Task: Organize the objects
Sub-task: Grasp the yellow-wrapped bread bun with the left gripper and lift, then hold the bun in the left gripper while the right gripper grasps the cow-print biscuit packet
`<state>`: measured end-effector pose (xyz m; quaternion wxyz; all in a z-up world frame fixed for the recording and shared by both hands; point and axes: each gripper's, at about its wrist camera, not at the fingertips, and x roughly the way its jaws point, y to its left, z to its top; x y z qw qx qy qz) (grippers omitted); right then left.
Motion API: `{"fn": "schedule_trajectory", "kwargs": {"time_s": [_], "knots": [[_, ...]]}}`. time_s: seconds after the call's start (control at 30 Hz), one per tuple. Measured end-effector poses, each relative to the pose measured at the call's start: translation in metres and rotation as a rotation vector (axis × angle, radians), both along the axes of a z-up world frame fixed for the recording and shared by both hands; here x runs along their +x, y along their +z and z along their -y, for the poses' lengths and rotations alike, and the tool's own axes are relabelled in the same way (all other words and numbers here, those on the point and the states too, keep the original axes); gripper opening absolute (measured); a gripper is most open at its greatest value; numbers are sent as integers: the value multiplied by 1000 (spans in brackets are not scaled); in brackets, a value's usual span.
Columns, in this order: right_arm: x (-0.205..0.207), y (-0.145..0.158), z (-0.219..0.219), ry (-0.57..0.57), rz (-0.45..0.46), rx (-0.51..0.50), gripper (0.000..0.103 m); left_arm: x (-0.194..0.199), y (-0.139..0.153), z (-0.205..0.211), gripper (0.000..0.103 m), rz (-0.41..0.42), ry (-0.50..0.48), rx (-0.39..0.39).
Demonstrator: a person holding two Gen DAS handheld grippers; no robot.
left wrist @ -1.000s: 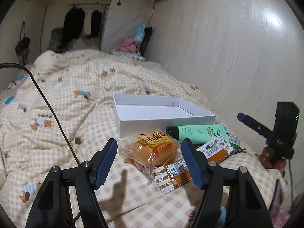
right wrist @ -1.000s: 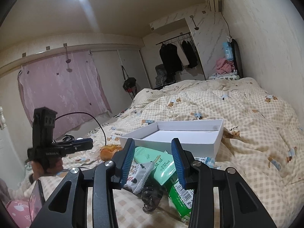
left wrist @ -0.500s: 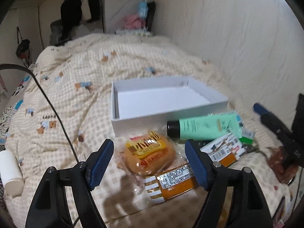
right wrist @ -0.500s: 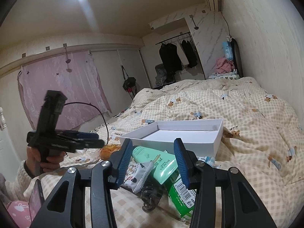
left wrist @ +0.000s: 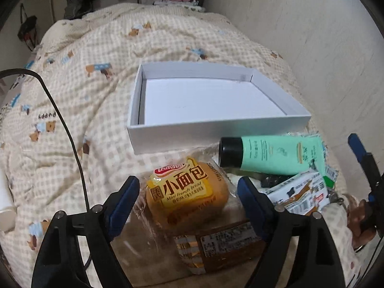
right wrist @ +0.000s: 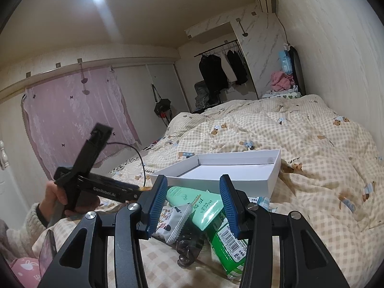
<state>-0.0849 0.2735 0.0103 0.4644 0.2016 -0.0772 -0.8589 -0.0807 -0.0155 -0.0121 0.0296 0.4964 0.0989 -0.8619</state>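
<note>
A wrapped mini French bread (left wrist: 186, 193) lies on the bed between the open fingers of my left gripper (left wrist: 188, 198), which straddles it without touching. Behind it stands an empty white box (left wrist: 211, 122), also in the right wrist view (right wrist: 223, 180). A green tube with a black cap (left wrist: 271, 156) lies right of the bread and shows in the right wrist view (right wrist: 199, 206). A brown-gold packet (left wrist: 223, 244) lies under the bread. My right gripper (right wrist: 193, 206) is open and empty above the tube, a white snack packet (right wrist: 174, 223) and a green packet (right wrist: 230, 242).
The checked quilt (left wrist: 72, 96) covers the bed; a wall runs along the right. A black cable (left wrist: 64, 124) crosses the quilt on the left. A white bottle (left wrist: 4, 196) lies at the left edge. A small dark glass item (right wrist: 188, 248) sits by the packets.
My left gripper has dropped and moved forward, so its open fingers now flank the bread. The right gripper has barely moved.
</note>
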Motion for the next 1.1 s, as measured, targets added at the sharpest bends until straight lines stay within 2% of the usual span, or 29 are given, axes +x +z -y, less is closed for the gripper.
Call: {"fn": "schedule_trajectory", "kwargs": {"time_s": [0.13,0.37,0.43,0.5,0.67,0.77,0.8,0.87,1.03,1.1], "knots": [[-2,0,0,-2,13,1,47,0,-4,-6,93,-12,4,-37],[-1,0,-1,-5,21,-3,47,8,-8,0,91,-41,13,8],[-1,0,-1,-6,21,-2,47,10,-7,-3,87,-49,-1,-8],[-1,0,-1,-7,22,-3,47,11,-5,-6,77,-61,-11,-19],[-1,-1,-3,-11,28,-11,47,23,5,-1,71,-133,-7,-1],[-1,-1,-4,-12,29,-12,47,37,18,4,70,-221,-2,22],[-1,-1,-4,-12,29,-12,47,47,27,5,70,-296,-12,27],[-2,0,-4,-13,30,-10,47,61,40,4,70,-389,-30,21],[0,-1,-4,-14,27,-9,47,98,66,-7,71,-655,-79,-36],[0,-1,-4,-14,28,-9,47,102,68,-12,71,-682,-96,-65]]}}
